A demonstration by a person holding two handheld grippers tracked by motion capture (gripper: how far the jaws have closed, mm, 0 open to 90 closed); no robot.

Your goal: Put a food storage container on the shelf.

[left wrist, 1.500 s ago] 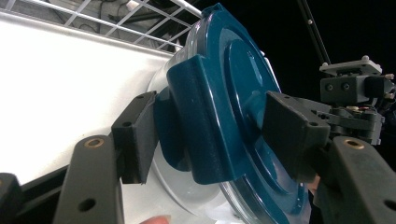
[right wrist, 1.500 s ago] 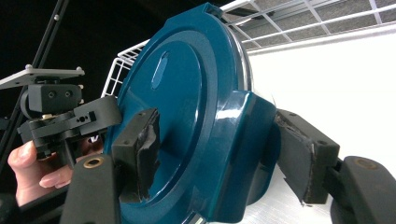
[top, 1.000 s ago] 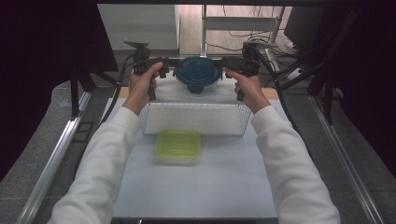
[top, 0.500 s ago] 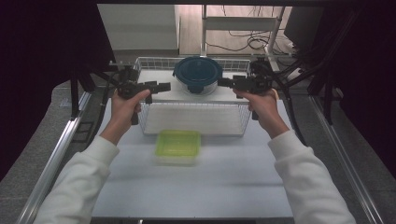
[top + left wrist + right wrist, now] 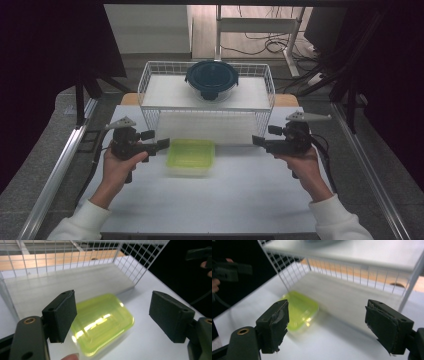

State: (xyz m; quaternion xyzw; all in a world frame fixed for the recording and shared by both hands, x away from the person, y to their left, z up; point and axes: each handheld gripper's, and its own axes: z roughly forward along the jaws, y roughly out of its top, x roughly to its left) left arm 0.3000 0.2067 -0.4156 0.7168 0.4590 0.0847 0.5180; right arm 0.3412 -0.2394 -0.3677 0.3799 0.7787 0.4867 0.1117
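A yellow-green lidded container (image 5: 190,156) lies flat on the white desk (image 5: 220,200), just in front of a white wire rack (image 5: 150,80) that carries a dark blue round lidded bowl (image 5: 212,78) on its upper shelf. The left hand-held gripper (image 5: 163,144) sits just beside the container's left edge and the right hand-held gripper (image 5: 258,141) stands apart from its right edge, both pointing inward toward it. In each gripper view the two black jaws are spread wide with nothing between the pads, the container lying beyond them on the desk.
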